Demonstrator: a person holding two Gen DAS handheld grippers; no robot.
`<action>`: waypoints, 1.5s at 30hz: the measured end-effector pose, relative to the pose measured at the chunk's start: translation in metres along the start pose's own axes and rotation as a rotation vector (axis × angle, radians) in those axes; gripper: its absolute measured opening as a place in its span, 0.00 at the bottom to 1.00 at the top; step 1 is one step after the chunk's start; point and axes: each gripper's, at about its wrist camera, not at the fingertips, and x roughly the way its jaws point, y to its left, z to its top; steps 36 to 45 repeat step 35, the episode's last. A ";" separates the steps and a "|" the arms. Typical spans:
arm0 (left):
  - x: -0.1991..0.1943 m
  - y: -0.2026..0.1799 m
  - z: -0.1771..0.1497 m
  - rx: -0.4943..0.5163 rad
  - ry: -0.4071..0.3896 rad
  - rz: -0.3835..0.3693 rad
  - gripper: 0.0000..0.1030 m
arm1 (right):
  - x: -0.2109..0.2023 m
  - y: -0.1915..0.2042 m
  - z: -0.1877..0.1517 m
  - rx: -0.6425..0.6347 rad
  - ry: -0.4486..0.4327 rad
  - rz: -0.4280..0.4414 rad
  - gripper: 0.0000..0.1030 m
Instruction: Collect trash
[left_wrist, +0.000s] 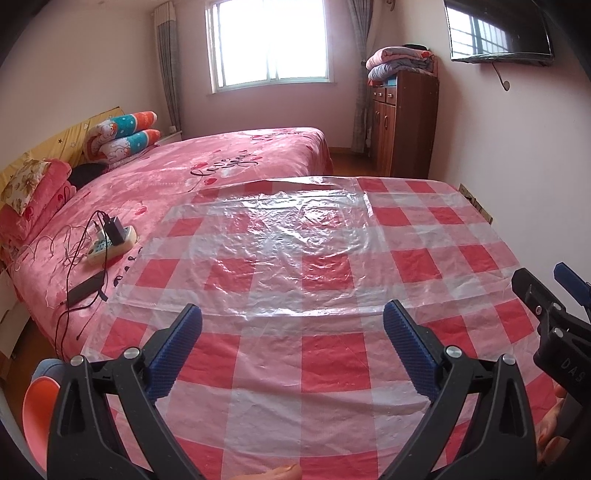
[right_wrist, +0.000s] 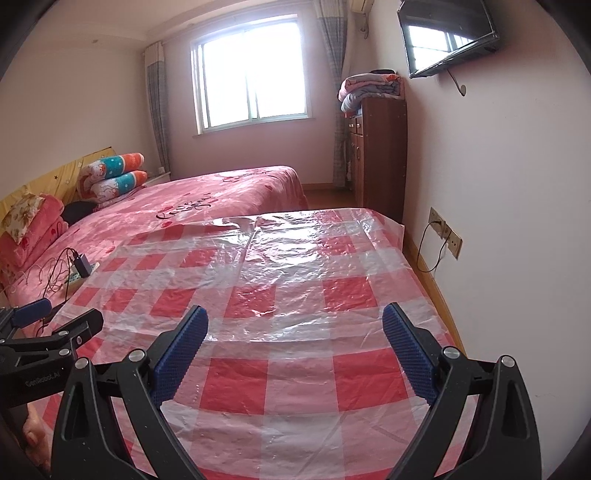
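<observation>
Left hand-held gripper (left_wrist: 291, 321): fingers spread wide apart, nothing between them, held above the near part of the counter.
Right hand-held gripper (right_wrist: 293, 325): fingers likewise wide apart, gripping nothing; its tip also shows at the right edge of the left wrist view.
Counter (left_wrist: 332, 354): draped in a red-and-white checked plastic tablecloth with a clear film over it, wrinkled and glossy.
Trash: none can be made out on the counter in either view.
Bed (left_wrist: 229, 162): pink cover, beside the counter on the left.
Power strip (left_wrist: 110, 245): on the bed near the counter's edge, black charger plugged in, cables trailing.
Wooden cabinet (left_wrist: 402, 122): by the far wall, folded quilts on top.
Wall TV (right_wrist: 448, 35): mounted upper right.
</observation>
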 end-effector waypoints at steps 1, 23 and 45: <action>0.001 0.000 0.000 0.001 0.001 0.000 0.96 | 0.001 0.000 0.000 -0.001 0.002 0.001 0.92; 0.024 0.005 -0.008 -0.024 0.046 -0.029 0.96 | 0.016 0.005 -0.003 -0.013 0.050 -0.006 0.92; 0.084 0.006 -0.017 -0.022 0.242 0.009 0.96 | 0.058 0.010 -0.006 -0.010 0.228 0.003 0.92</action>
